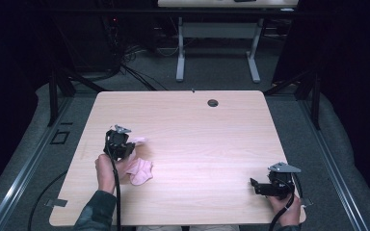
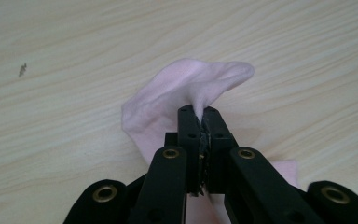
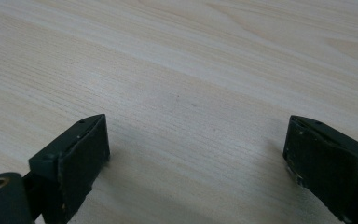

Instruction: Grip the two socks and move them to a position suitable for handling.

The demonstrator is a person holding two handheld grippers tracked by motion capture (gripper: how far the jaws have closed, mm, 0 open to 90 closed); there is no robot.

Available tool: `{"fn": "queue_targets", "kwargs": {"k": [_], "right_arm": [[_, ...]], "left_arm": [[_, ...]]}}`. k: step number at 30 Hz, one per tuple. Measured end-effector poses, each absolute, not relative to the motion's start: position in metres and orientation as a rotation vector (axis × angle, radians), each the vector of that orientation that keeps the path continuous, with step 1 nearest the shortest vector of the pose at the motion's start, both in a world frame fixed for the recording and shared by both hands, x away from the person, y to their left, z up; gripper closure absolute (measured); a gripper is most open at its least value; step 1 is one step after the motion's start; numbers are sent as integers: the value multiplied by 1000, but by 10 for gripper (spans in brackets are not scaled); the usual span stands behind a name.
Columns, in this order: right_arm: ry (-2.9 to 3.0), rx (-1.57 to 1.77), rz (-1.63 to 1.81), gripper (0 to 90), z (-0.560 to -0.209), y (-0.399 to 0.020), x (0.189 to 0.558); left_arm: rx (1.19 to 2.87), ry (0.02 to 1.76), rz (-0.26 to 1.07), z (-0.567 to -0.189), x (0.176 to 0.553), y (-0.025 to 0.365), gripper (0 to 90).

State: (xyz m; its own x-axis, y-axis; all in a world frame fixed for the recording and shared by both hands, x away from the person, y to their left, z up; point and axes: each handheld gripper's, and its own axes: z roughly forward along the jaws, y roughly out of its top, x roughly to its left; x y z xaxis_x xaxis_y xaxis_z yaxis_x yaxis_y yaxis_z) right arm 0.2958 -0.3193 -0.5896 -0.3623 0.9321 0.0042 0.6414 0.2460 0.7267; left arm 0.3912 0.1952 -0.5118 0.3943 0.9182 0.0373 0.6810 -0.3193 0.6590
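A small pink sock (image 1: pixel 139 169) lies on the left part of the wooden table (image 1: pixel 197 134). My left gripper (image 1: pixel 125 144) is shut on one end of the sock (image 2: pixel 186 88), which bulges up out of the closed jaws. The other end of it rests on the table beside the left hand. My right gripper (image 1: pixel 256 186) stands open low over the table near its front right corner. Bare wood lies between its two wide-apart pads (image 3: pixel 81 158).
A round cable hole (image 1: pixel 213 102) sits near the table's far edge. Beyond the table stands another desk (image 1: pixel 217 29) on grey carpet. Black frame posts (image 1: pixel 55 86) flank both sides.
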Motion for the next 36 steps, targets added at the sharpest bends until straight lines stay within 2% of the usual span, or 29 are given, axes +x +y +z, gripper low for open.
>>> {"fn": "queue_targets", "kwargs": {"k": [10, 20, 26, 36], "right_arm": [[2091, 1436, 901, 66, -589, -319, 296], [2090, 1437, 900, 69, -589, -319, 296], [2088, 1437, 899, 71, -589, -320, 296], [2088, 1438, 905, 73, -589, -320, 296]], "left_arm": [[2087, 1181, 589, -470, 363, 175, 883], [2163, 987, 564, -459, 329, 131, 882], [2232, 863, 490, -476, 307, 95, 882], [2345, 757, 250, -537, 285, 39, 877]]}}
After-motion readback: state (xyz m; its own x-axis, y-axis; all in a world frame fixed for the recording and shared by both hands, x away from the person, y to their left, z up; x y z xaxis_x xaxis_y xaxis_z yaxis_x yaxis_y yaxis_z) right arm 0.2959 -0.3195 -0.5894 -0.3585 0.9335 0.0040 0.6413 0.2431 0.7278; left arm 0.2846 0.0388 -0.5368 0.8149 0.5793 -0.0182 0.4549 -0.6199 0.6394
